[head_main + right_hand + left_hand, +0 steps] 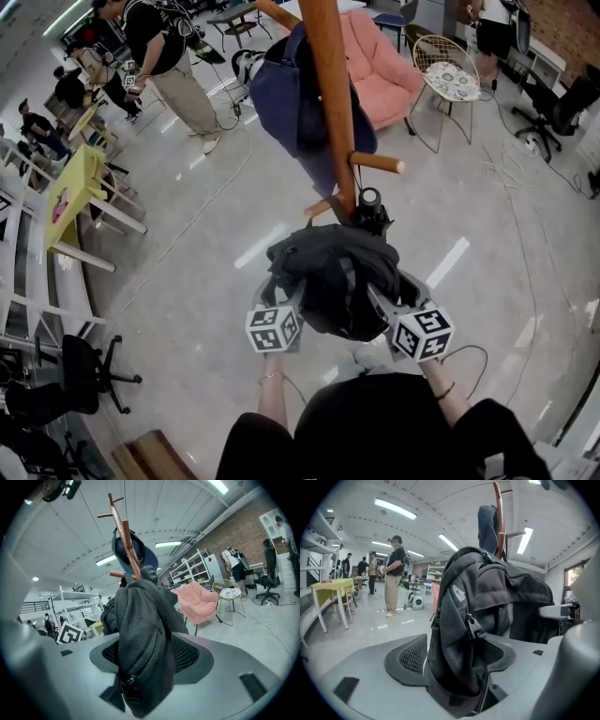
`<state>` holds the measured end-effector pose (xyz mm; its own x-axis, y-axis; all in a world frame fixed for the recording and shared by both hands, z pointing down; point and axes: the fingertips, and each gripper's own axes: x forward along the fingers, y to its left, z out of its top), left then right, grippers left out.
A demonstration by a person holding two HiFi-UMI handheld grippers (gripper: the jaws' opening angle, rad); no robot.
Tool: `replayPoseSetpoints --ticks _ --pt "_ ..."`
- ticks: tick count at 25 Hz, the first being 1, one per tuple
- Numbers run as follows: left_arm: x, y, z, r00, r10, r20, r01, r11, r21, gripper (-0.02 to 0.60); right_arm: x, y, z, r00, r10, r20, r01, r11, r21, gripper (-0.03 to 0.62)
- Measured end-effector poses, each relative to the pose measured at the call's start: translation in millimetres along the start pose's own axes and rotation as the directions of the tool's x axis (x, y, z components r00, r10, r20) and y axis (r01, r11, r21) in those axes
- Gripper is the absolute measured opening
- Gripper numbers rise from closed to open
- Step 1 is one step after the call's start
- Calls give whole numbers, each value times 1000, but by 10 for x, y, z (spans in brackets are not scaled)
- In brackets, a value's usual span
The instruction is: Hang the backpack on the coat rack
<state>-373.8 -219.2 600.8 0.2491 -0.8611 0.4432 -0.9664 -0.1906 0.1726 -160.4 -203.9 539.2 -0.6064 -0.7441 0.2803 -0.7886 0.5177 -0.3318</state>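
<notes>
My left claw [458, 663] and right claw [149, 665] gape wide, with the dark grey fabric backpack [333, 277] loose between the pads, just beside the brown wooden coat rack [328, 103]. Glossy grey floor [202, 230] lies open either side. The backpack's white logo [457, 593] is unreadable.

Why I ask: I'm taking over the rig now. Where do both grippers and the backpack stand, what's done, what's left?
Left gripper: jaws apart, backpack fabric between them, not pinched.
Right gripper: the same.
Backpack: against the coat rack pole, apparently hung, below a blue garment.
Done: hanging, it seems.
To do: draw both grippers back, check it stays up.
</notes>
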Motion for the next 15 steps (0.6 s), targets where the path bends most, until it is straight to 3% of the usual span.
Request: replayPoseSetpoints --ticks 7,15 --pt "-197 181 112 997 58 49 -57 998 -24 319 -55 231 -90 998 49 -32 -49 999 1 258" --pt "-514 8 417 990 21 139 -24 999 22 302 -238 462 76 993 114 10 -114 993 -15 267"
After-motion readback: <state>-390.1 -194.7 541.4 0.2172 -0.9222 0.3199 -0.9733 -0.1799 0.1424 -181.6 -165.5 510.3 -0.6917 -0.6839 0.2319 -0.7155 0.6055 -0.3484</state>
